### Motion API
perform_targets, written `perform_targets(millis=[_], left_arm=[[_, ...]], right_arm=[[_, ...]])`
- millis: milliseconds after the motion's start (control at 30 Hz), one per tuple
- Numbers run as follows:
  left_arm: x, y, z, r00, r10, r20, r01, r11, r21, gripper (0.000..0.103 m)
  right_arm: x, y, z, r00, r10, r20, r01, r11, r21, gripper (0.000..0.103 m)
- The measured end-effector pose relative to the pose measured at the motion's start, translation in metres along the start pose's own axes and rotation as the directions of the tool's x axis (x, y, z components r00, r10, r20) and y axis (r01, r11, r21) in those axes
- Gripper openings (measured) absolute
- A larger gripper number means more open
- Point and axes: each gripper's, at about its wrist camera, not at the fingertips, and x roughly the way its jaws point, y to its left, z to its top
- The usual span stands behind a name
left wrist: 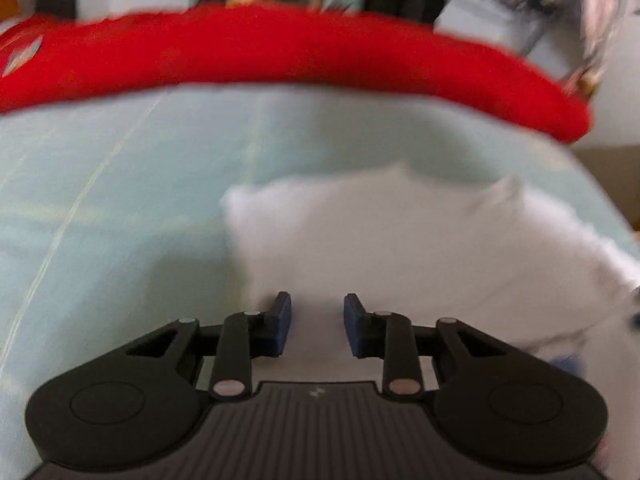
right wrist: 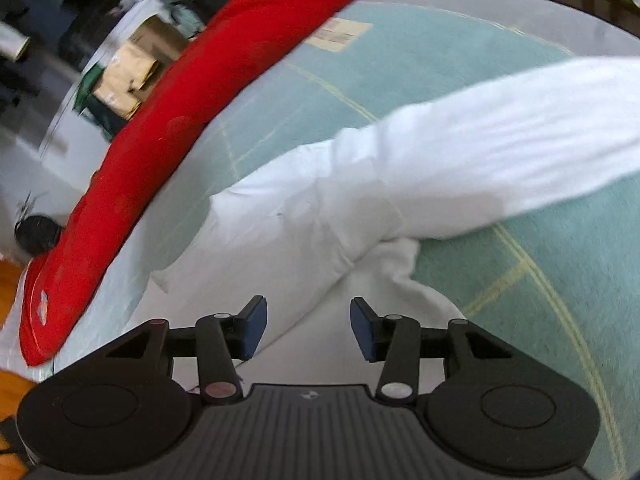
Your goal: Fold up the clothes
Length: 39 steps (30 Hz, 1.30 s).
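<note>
A white garment [left wrist: 400, 232] lies crumpled on the pale teal cover [left wrist: 120, 200] of the table. My left gripper [left wrist: 318, 326] sits at its near edge, its blue pads narrowed with white cloth filling the gap between them. In the right wrist view the same white garment [right wrist: 320, 216] spreads ahead, and a long band of it [right wrist: 520, 132] stretches up to the right, casting a shadow on the teal cover [right wrist: 540, 300]. My right gripper [right wrist: 308, 328] hangs just above the garment's near fold, jaws apart, with nothing pinched between the pads.
A red cloth [left wrist: 300, 52] lies in a long strip along the far side of the table, seen at the left as the red cloth [right wrist: 180, 128] in the right wrist view. Beyond it stand a cardboard box [right wrist: 132, 72] and dark clutter. Wooden floor [right wrist: 8, 280] shows at the left.
</note>
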Motion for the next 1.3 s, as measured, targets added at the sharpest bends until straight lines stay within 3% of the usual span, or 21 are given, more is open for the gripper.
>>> perform_targets(millis=[133,300,367,467,533,600,700,800,833,900,1033,1067,1100,1133,1200,1300], left_arm=[[-0.009,0.005,-0.005,0.997,0.064,-0.037,-0.063,0.998,0.013,0.027],[-0.001,-0.005,0.031,0.998,0.025,0.054,-0.029,0.998,0.063,0.034],[0.023,-0.006,0.040,0.999,0.005,0.038,-0.008,0.997,0.083,0.039],[0.053,-0.003,0.038,0.995,0.094,-0.046,-0.088,0.989,0.117,0.041],[0.047,0.008,0.033,0.994,0.104,-0.044,-0.100,0.990,0.097,0.041],[0.031,0.010,0.035,0.988,0.149,-0.050,-0.145,0.986,0.085,0.032],[0.003,0.008,0.036,1.000,0.005,0.011,-0.005,0.999,0.054,0.038],[0.004,-0.016,0.031,0.995,-0.104,-0.006,0.104,0.987,0.126,0.042],[0.008,-0.023,0.027,0.993,-0.112,-0.025,0.115,0.982,0.152,0.044],[0.020,-0.025,0.015,0.996,-0.042,-0.084,0.056,0.983,0.175,0.043],[0.009,0.008,0.005,0.996,0.043,-0.073,-0.036,0.995,0.097,0.039],[0.006,0.011,0.005,0.994,0.079,-0.079,-0.071,0.992,0.104,0.046],[0.002,0.014,0.005,0.992,0.093,-0.084,-0.085,0.992,0.097,0.046],[-0.004,0.016,0.007,0.993,0.080,-0.085,-0.073,0.994,0.076,0.039],[-0.015,0.010,0.012,0.998,0.036,-0.046,-0.033,0.997,0.072,0.040],[-0.023,-0.013,0.015,0.998,-0.054,0.012,0.051,0.986,0.156,0.047]], right_arm=[[-0.010,0.009,0.005,0.999,-0.015,0.052,0.021,0.993,-0.116,0.051],[-0.014,0.022,0.008,0.996,-0.013,0.088,0.032,0.977,-0.211,0.053],[-0.012,0.026,0.006,0.997,-0.011,0.078,0.030,0.970,-0.243,0.053],[-0.009,0.031,0.004,0.998,-0.008,0.060,0.024,0.962,-0.272,0.053],[-0.010,0.032,0.006,0.998,-0.013,0.058,0.030,0.956,-0.291,0.053],[-0.010,0.033,0.008,0.997,-0.035,0.065,0.054,0.943,-0.329,0.053],[-0.005,0.031,0.012,0.994,-0.062,0.086,0.091,0.914,-0.396,0.053],[0.008,0.033,0.019,0.994,-0.058,0.091,0.091,0.905,-0.415,0.053],[0.013,0.035,0.021,0.995,-0.052,0.082,0.081,0.906,-0.415,0.053],[0.018,0.040,0.022,0.998,-0.025,0.057,0.046,0.913,-0.405,0.053],[0.015,0.048,0.018,0.999,-0.001,0.050,0.023,0.896,-0.443,0.053],[0.014,0.047,0.016,0.999,-0.006,0.048,0.027,0.893,-0.450,0.053],[0.012,0.046,0.014,0.999,-0.013,0.045,0.032,0.890,-0.455,0.053],[0.012,0.044,0.014,0.999,-0.022,0.042,0.039,0.891,-0.453,0.053],[0.012,0.040,0.012,0.998,-0.042,0.036,0.053,0.893,-0.447,0.053],[0.013,0.037,0.013,0.998,-0.047,0.028,0.055,0.904,-0.424,0.053]])
